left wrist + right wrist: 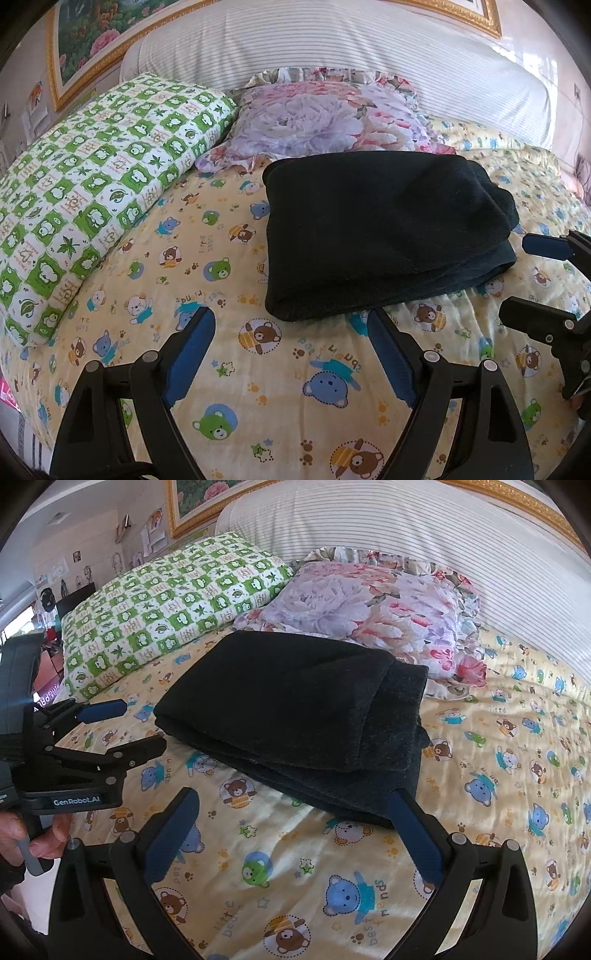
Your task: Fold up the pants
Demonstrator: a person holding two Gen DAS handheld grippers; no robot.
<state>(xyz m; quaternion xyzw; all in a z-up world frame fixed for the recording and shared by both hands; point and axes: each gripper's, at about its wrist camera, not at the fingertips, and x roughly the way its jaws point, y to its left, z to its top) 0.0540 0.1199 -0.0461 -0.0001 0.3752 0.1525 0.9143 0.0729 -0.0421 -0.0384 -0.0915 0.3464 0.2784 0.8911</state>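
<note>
The black pants (380, 232) lie folded into a thick rectangular bundle on the yellow bear-print bedsheet (258, 387). They also show in the right wrist view (295, 716). My left gripper (291, 321) is open and empty, just short of the bundle's near edge. My right gripper (295, 805) is open and empty, its right finger close to the bundle's near corner. The right gripper also shows at the right edge of the left wrist view (532, 280), open. The left gripper shows at the left of the right wrist view (140, 725), open.
A green checked pillow (92, 206) lies at the left and a floral pillow (317, 122) behind the pants. A striped white headboard (332, 44) stands at the back, with a gold-framed flower picture (85, 40) above. Bare sheet stretches in front of the pants.
</note>
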